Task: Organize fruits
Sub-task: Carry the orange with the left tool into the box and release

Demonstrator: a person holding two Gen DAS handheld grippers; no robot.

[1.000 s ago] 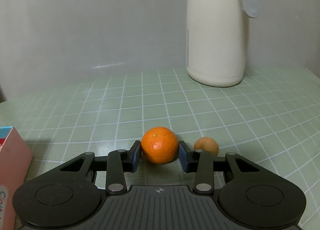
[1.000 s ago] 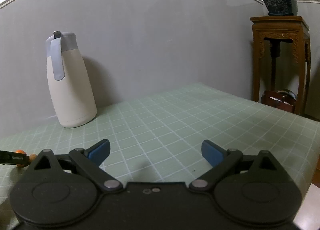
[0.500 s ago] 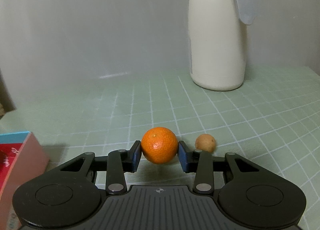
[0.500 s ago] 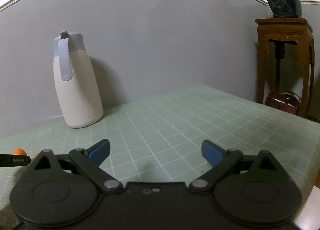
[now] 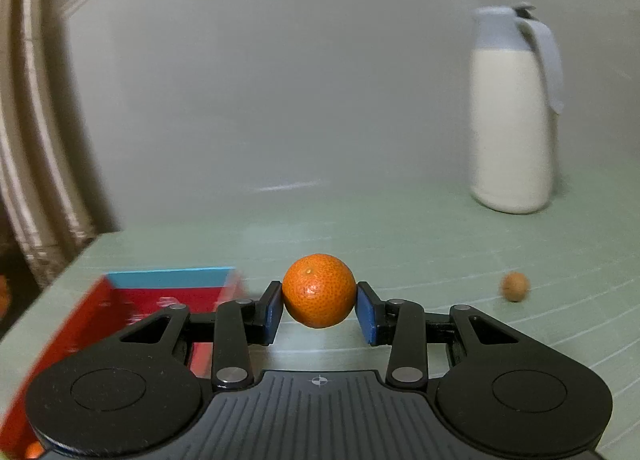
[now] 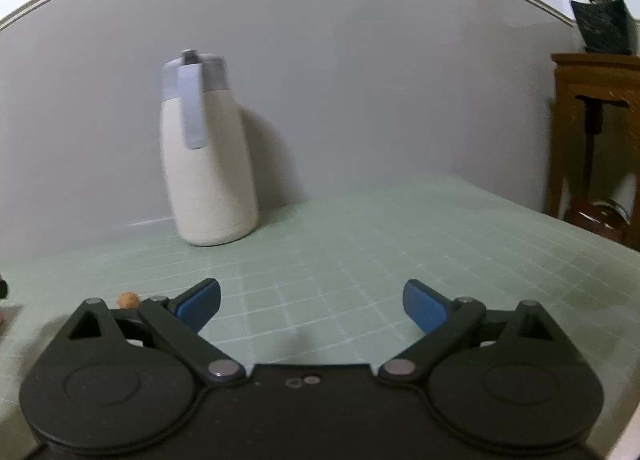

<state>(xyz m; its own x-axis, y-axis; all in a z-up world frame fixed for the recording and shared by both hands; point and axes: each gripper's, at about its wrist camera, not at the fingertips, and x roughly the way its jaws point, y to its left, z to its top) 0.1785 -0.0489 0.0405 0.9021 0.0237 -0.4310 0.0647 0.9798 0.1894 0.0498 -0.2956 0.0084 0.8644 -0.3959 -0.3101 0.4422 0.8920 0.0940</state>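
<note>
Swung leftward with the orange (image 5: pixel 319 291) clamped, so that a red box with a blue rim (image 5: pixel 160 292) now shows at lower left where only its corner peeked in before, and the small brown fruit (image 5: pixel 515 286) now sits well off to the right. Left hand-held gripper (image 5: pixel 319 306): blue pads pressed against both sides of the orange, held clear above the green gridded bench (image 5: pixel 400 236), just right of the box's near corner. Further right, cream jug with grey lid and handle (image 5: pixel 514 112), upright by the wall. Right hand-held gripper (image 6: pixel 312 302): spread wide, nothing between its pads, over bare bench. Same brown fruit (image 6: pixel 128 299) just behind its left finger; jug (image 6: pixel 208 156) beyond.
</note>
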